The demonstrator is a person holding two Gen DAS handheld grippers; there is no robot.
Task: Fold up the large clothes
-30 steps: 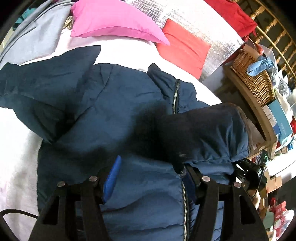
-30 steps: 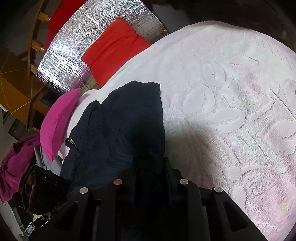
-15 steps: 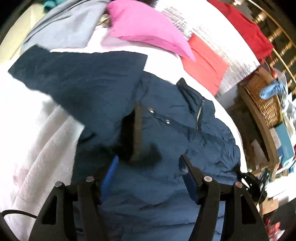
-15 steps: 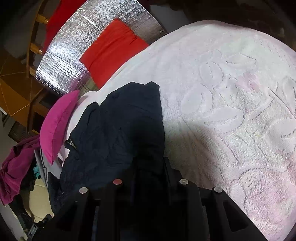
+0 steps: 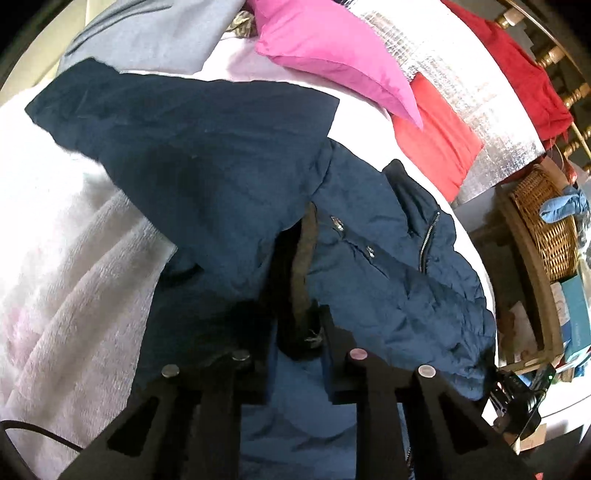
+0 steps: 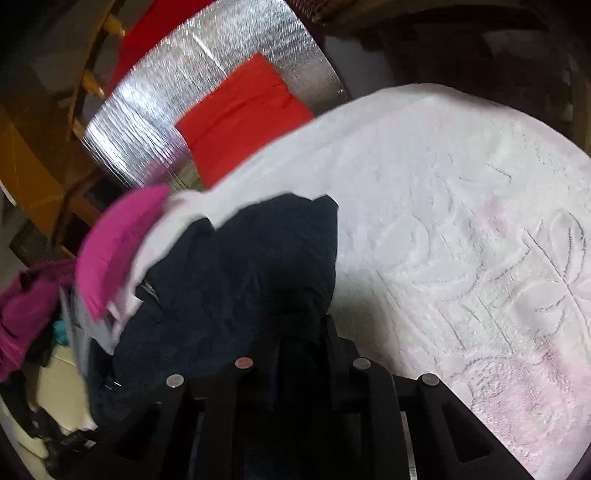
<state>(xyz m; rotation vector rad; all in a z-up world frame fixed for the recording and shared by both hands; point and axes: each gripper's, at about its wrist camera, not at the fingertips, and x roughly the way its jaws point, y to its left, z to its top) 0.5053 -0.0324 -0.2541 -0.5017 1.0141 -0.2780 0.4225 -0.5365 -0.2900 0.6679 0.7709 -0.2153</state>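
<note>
A large navy padded jacket (image 5: 388, 266) lies on a white fleecy blanket (image 5: 66, 266), zip and collar toward the right. One sleeve (image 5: 177, 140) spreads out to the upper left. My left gripper (image 5: 297, 332) is shut on a dark fold of the jacket at the sleeve's base, fabric bunched between the jaws. In the right wrist view my right gripper (image 6: 301, 332) is shut on another dark part of the jacket (image 6: 240, 273), which rises from the blanket (image 6: 461, 240) in front of the fingers.
A pink pillow (image 5: 332, 48), a red cushion (image 5: 439, 133) and a silver foil panel (image 5: 461, 85) lie at the far side. A wicker basket (image 5: 550, 229) and boxes stand on a wooden stand at the right. Grey cloth (image 5: 155, 33) lies upper left.
My left gripper, open a second ago, moved over the jacket and closed on a fold by the sleeve. The right gripper kept its hold and swung, shifting its view leftward.
</note>
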